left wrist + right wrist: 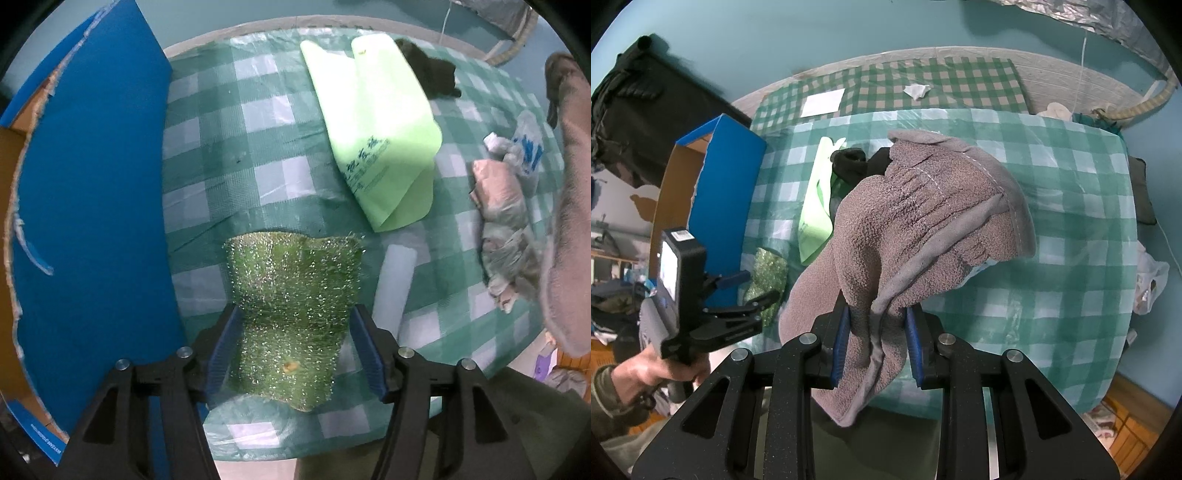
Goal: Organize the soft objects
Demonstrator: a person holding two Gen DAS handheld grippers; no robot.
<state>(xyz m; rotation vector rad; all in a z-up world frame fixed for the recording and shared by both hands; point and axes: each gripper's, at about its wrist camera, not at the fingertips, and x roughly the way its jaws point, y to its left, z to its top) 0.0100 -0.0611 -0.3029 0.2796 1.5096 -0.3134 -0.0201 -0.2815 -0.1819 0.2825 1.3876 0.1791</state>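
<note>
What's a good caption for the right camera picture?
Right gripper pinches a grey glove above the checked table.

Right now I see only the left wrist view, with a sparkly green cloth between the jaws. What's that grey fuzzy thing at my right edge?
Observer: A grey fleece cloth, clamped in the jaws of the right gripper and held above the checked table.
Operator: And the big blue wall on my left?
Observer: That's one side of a blue box. It is open, with brown cardboard inside.
Operator: Is there anything beyond the table?
Observer: A second checked cloth, with a white sheet of paper and a crumpled tissue lying on it.
</note>
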